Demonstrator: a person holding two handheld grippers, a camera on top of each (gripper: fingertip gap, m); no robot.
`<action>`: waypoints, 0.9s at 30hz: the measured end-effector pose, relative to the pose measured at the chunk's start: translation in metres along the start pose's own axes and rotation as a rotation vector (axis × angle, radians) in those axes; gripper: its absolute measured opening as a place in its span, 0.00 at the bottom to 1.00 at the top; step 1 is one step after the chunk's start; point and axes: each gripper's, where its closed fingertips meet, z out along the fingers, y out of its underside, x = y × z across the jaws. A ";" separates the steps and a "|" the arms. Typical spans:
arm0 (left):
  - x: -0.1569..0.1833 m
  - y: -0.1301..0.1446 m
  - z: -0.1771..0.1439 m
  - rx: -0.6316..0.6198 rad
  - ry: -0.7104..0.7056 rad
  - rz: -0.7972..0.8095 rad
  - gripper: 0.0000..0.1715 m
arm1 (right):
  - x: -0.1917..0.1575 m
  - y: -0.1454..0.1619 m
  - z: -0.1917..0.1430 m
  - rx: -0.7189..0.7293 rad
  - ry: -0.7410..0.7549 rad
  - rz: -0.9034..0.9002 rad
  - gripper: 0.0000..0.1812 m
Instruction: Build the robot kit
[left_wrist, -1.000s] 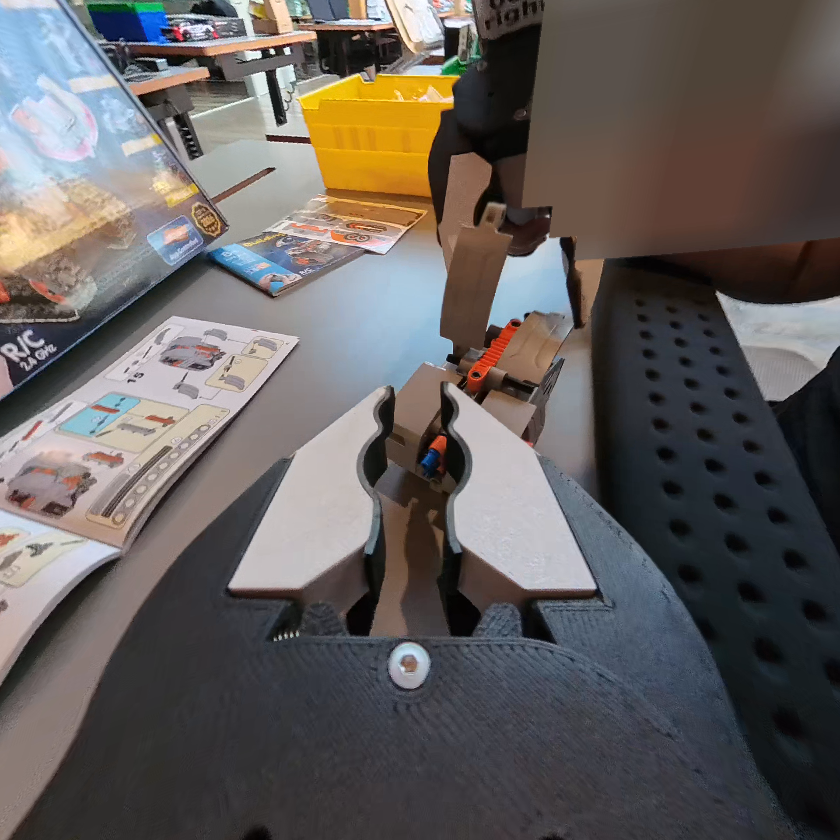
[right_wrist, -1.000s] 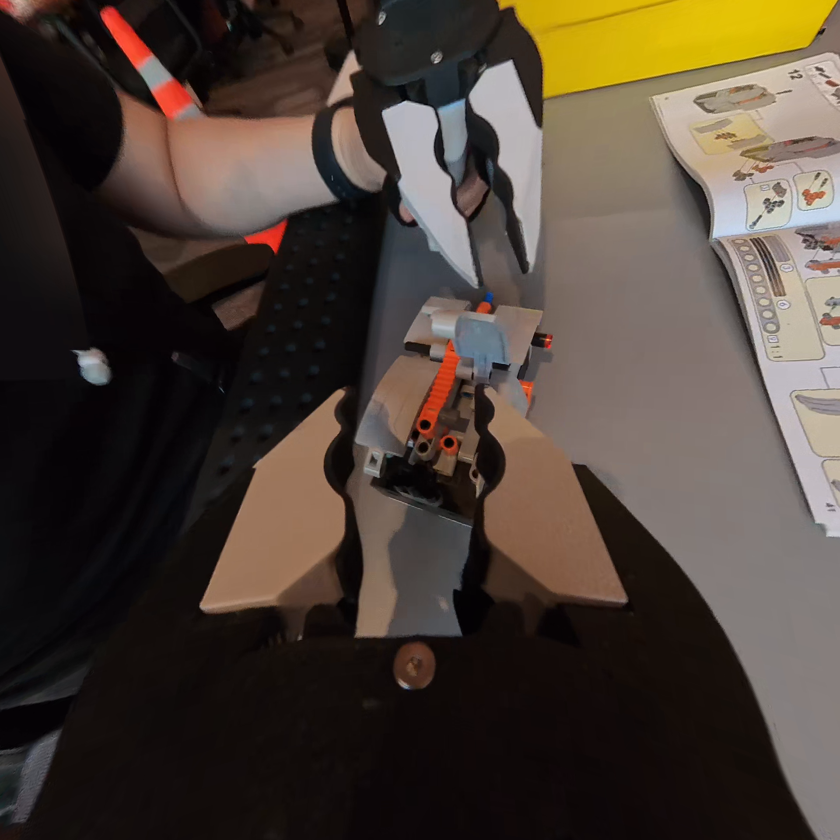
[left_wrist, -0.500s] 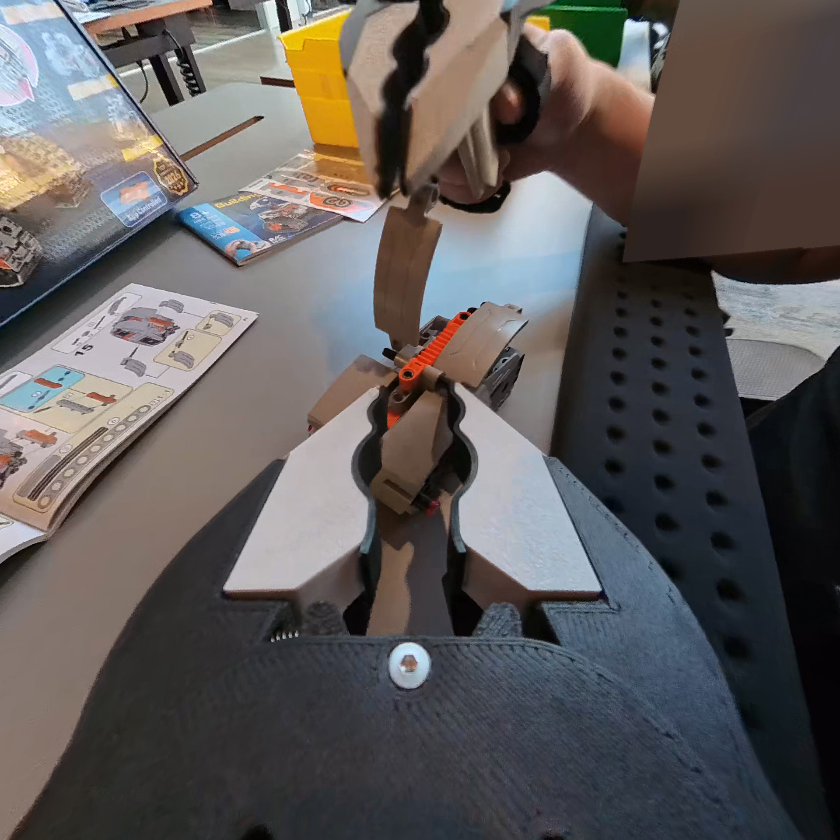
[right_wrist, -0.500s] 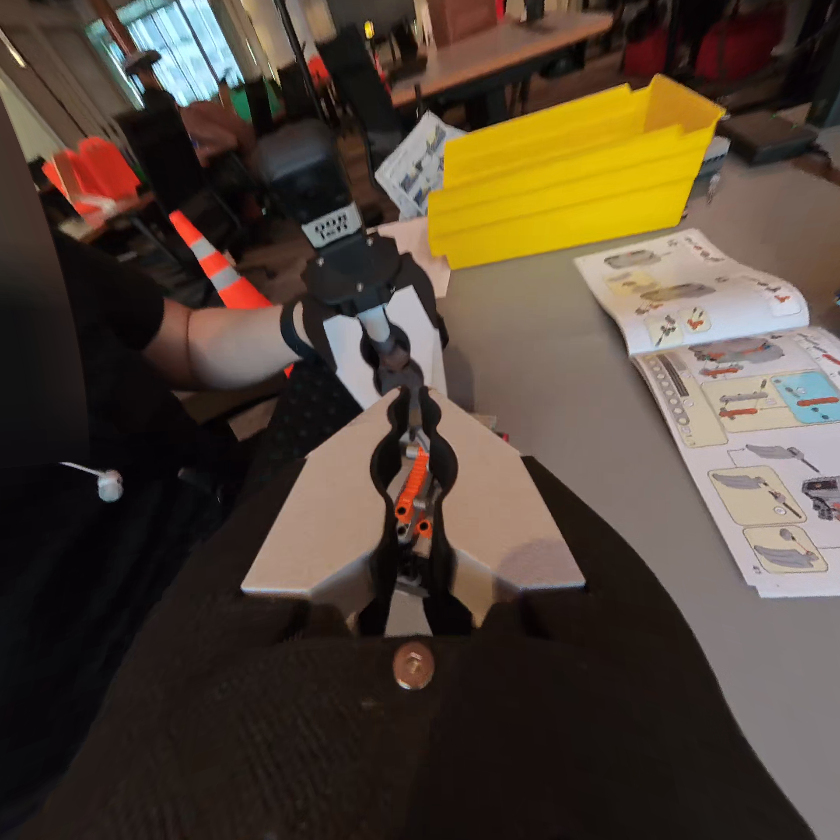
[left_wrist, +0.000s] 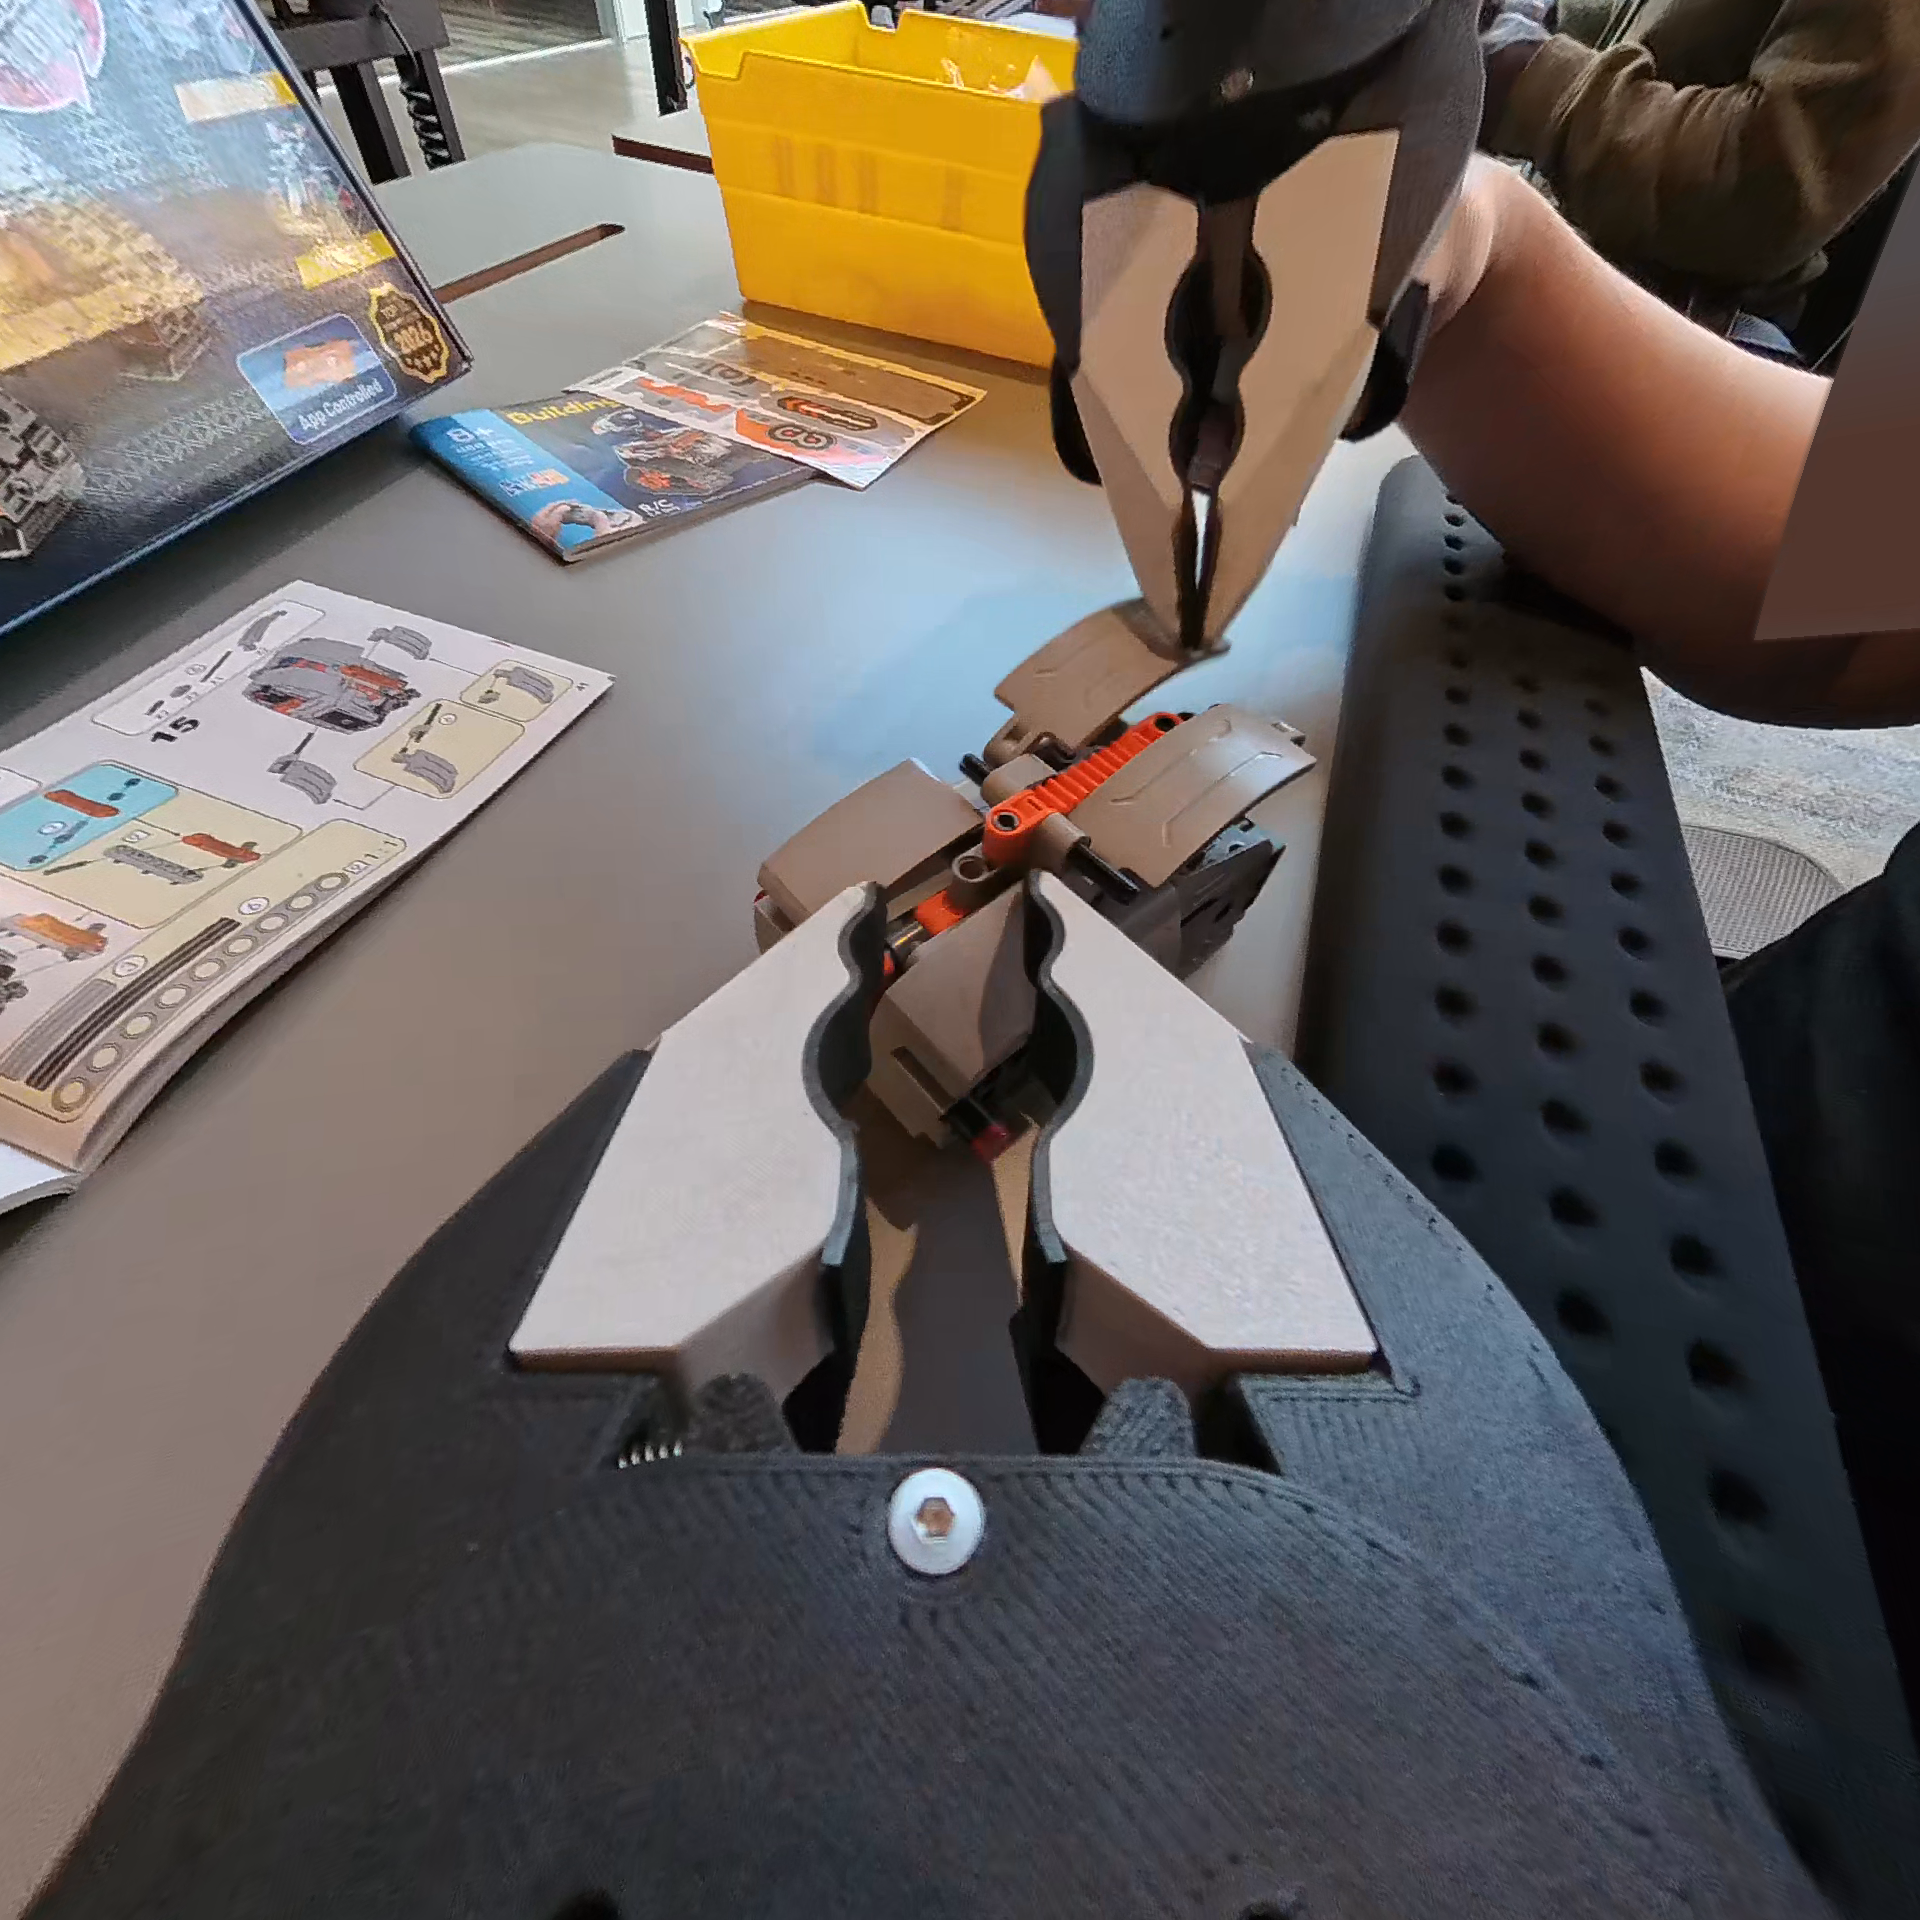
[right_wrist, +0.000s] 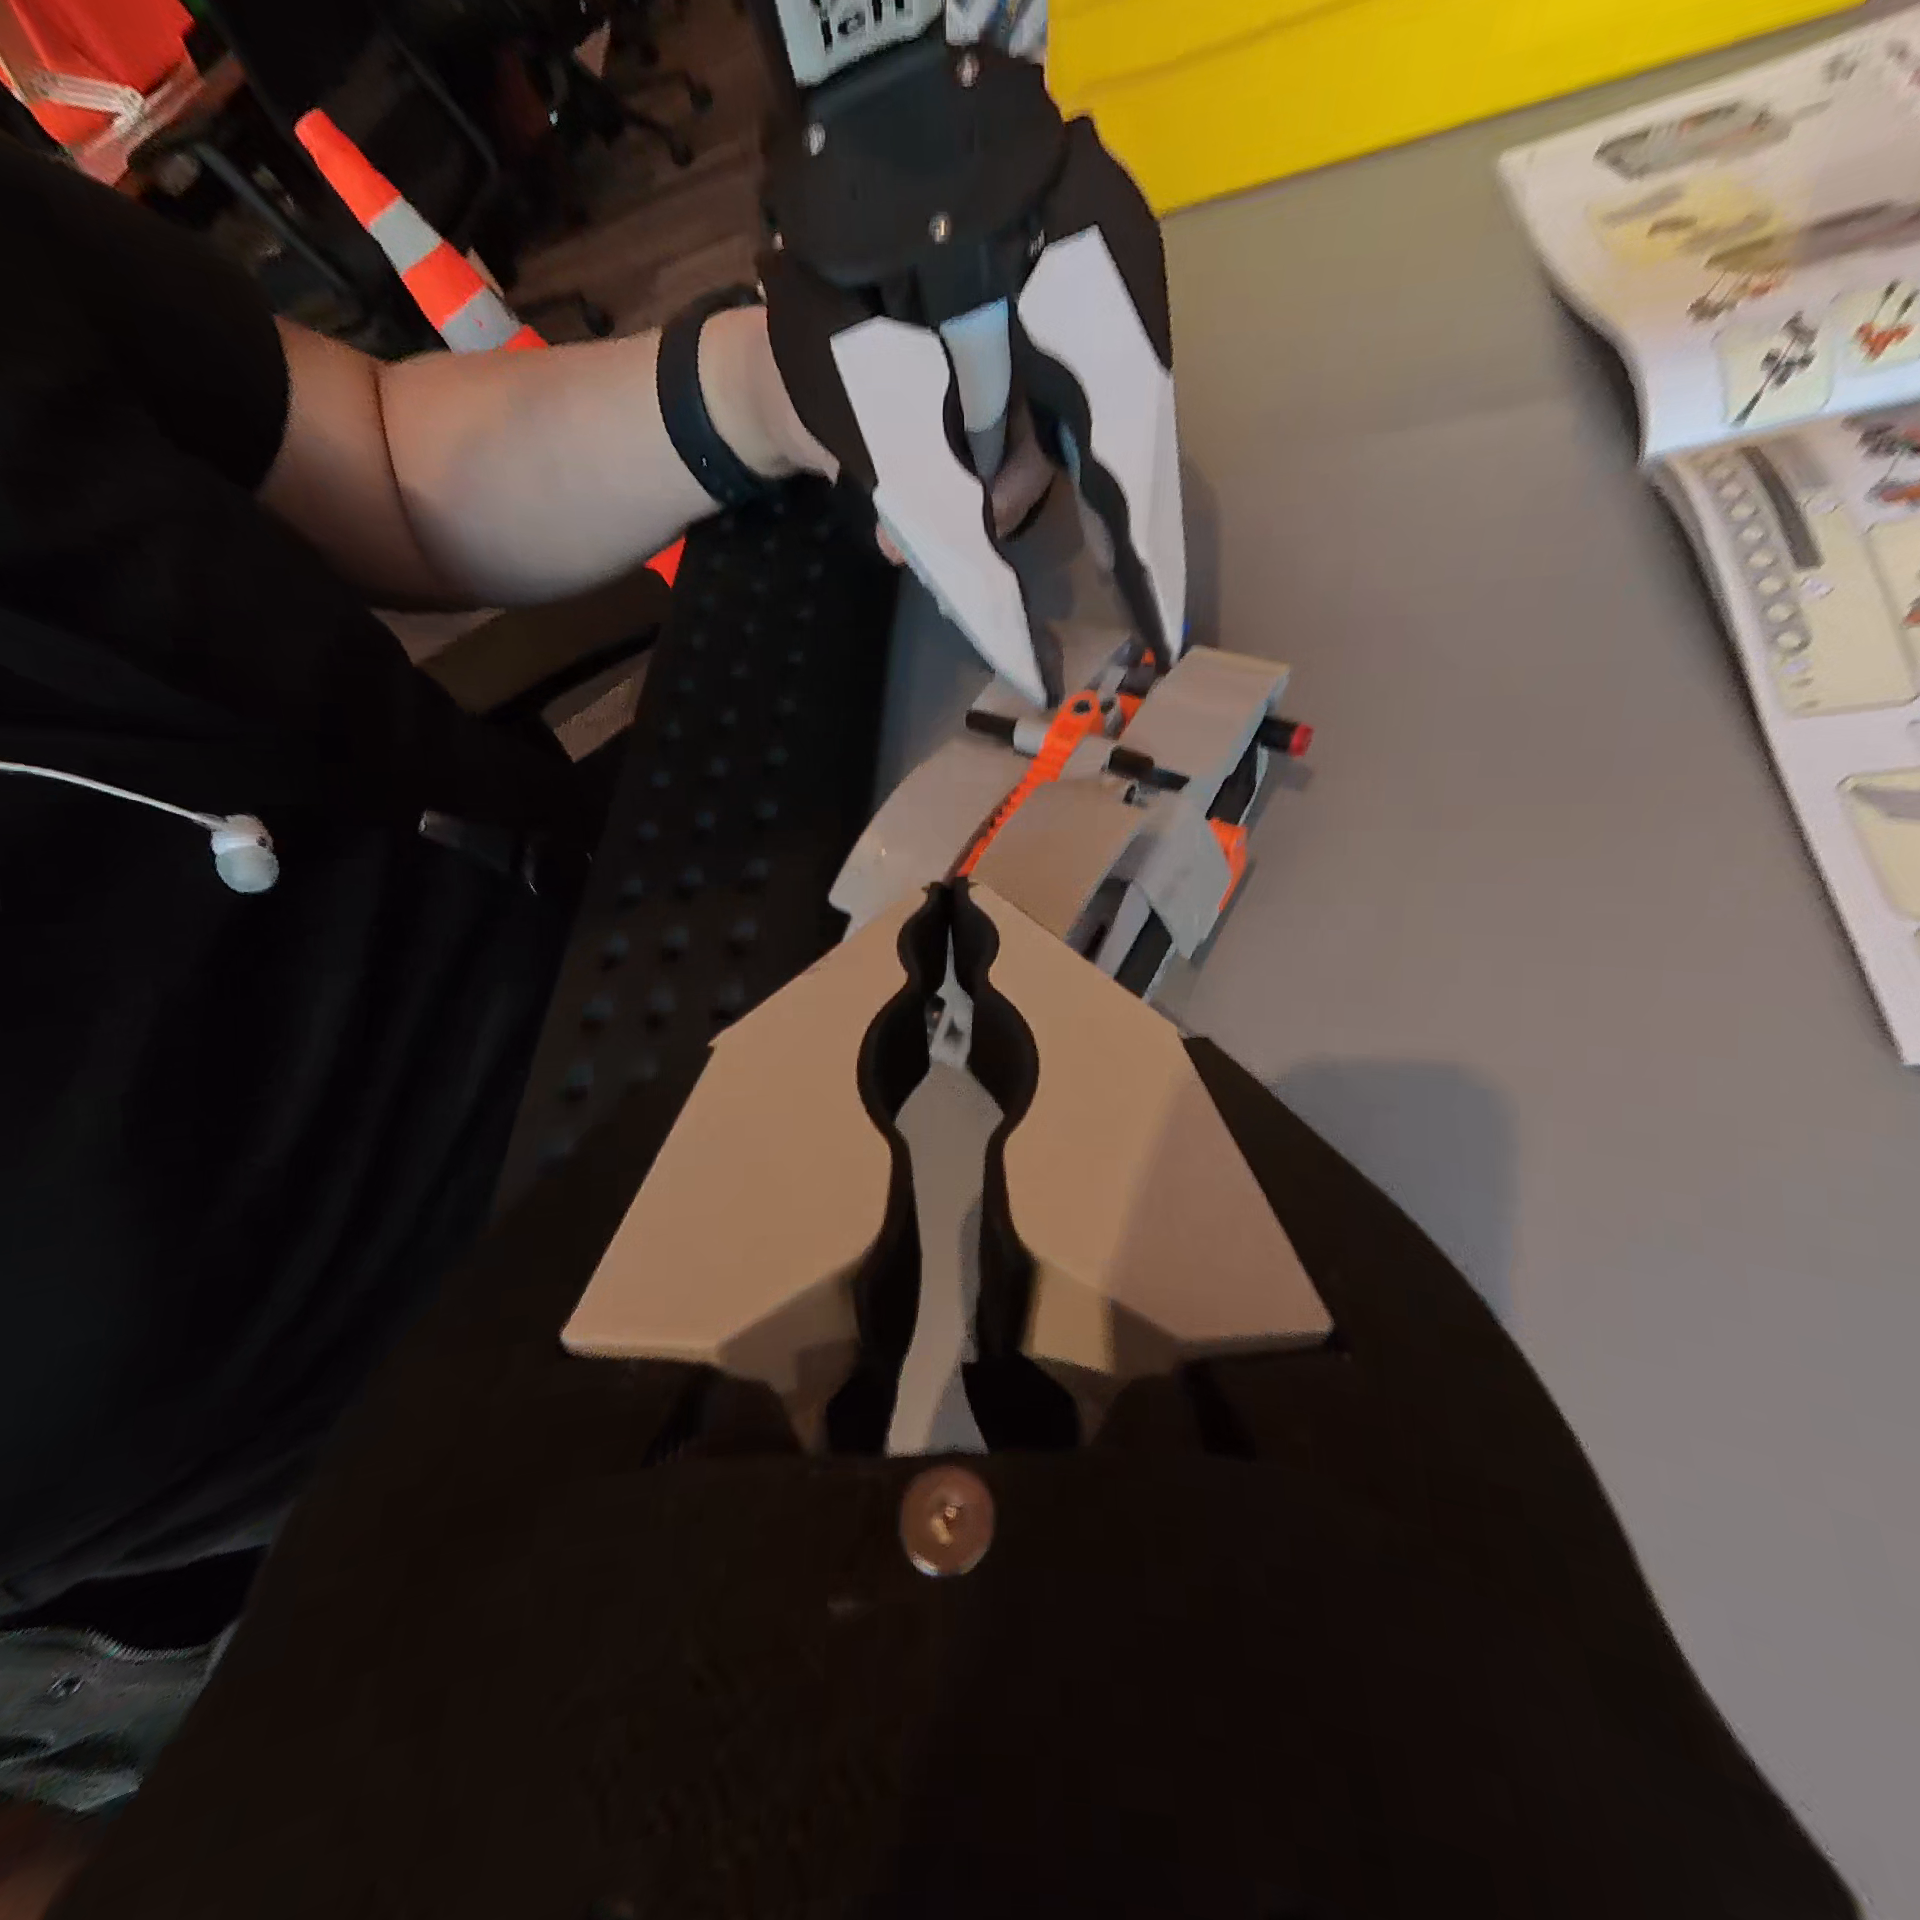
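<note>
While the left hand-held gripper (left_wrist: 951, 925) lies low along the grey table (left_wrist: 644, 644), its fingers clamped on the near end of a tan-and-orange brick-built vehicle body (left_wrist: 1039, 831), the right hand-held gripper (left_wrist: 1195, 613) points steeply down from above. Its tips are pressed together on the edge of a curved tan panel (left_wrist: 1091, 665) at the model's far end. An open instruction booklet (left_wrist: 260, 790) lies well to the left, a yellow bin (left_wrist: 883, 218) beyond.

grey table (left_wrist: 790, 623), other desks behind (left_wrist: 343, 31), pale floor (left_wrist: 540, 94), black perforated chair (left_wrist: 1538, 935), orange cone (right_wrist: 416, 249)
</note>
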 end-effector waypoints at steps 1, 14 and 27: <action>-0.001 0.000 0.000 -0.001 0.003 0.002 0.14 | 0.001 0.006 0.002 -0.022 0.001 0.011 0.00; 0.003 -0.011 -0.024 0.055 -0.001 -0.008 0.16 | 0.033 -0.016 0.000 0.144 0.074 0.026 0.04; 0.019 0.007 -0.009 -0.074 -0.106 0.093 0.22 | 0.009 -0.001 0.010 0.072 0.038 0.055 0.05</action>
